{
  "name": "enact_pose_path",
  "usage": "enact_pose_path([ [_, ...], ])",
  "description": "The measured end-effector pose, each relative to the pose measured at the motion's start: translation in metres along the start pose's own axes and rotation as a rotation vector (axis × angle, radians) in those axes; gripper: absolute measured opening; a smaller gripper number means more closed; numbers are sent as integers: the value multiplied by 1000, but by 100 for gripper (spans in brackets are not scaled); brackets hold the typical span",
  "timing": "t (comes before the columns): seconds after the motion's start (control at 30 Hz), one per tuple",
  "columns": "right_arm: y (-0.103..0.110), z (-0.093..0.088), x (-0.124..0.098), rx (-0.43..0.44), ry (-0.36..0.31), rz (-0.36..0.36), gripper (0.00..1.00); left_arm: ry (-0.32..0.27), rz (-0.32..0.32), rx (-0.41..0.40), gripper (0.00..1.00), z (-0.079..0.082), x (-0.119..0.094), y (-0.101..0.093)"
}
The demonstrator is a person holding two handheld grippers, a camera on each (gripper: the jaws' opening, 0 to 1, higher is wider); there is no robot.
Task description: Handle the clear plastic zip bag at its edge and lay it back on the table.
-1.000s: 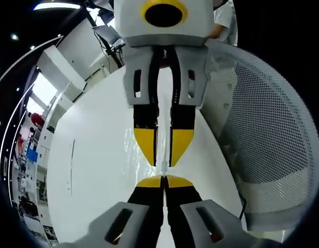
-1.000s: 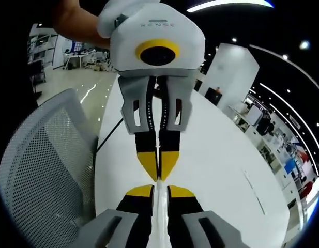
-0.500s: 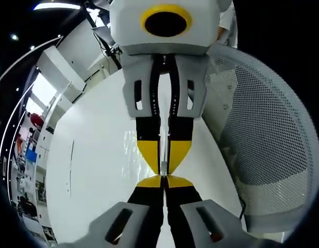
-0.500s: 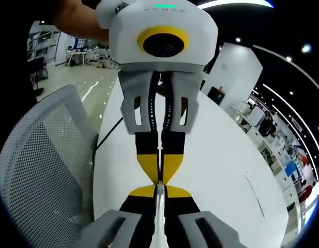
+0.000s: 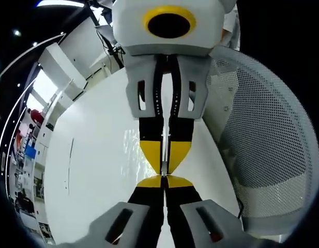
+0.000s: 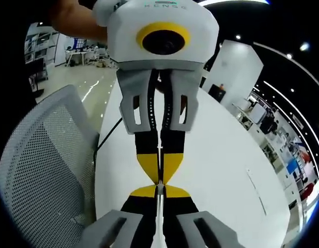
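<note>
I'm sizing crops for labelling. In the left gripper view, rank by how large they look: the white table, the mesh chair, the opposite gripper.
1. white table
2. mesh chair, close to the table in apparent size, so unsure
3. right gripper, enlarged by nearness to the camera

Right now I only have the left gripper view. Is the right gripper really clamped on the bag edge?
Observer: Yes. In the right gripper view, the right gripper is shut on the zip bag, which shows as a thin clear strip between its jaws.
Operator: What is holding the left gripper?
Observer: A bare hand grips the body of the left gripper, above the mesh chair.
</note>
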State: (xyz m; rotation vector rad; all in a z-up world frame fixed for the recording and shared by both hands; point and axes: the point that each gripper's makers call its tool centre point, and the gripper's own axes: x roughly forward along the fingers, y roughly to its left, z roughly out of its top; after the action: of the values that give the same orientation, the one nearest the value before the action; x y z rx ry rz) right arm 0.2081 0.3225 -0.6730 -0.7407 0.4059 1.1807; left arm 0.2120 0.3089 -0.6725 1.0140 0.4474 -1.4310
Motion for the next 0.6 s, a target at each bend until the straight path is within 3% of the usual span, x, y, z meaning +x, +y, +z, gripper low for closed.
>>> enact_pose_path([
  [0.6,1,-2,-2,-9,1,2,0,2,-6,-19,0,-1,-1,-2],
])
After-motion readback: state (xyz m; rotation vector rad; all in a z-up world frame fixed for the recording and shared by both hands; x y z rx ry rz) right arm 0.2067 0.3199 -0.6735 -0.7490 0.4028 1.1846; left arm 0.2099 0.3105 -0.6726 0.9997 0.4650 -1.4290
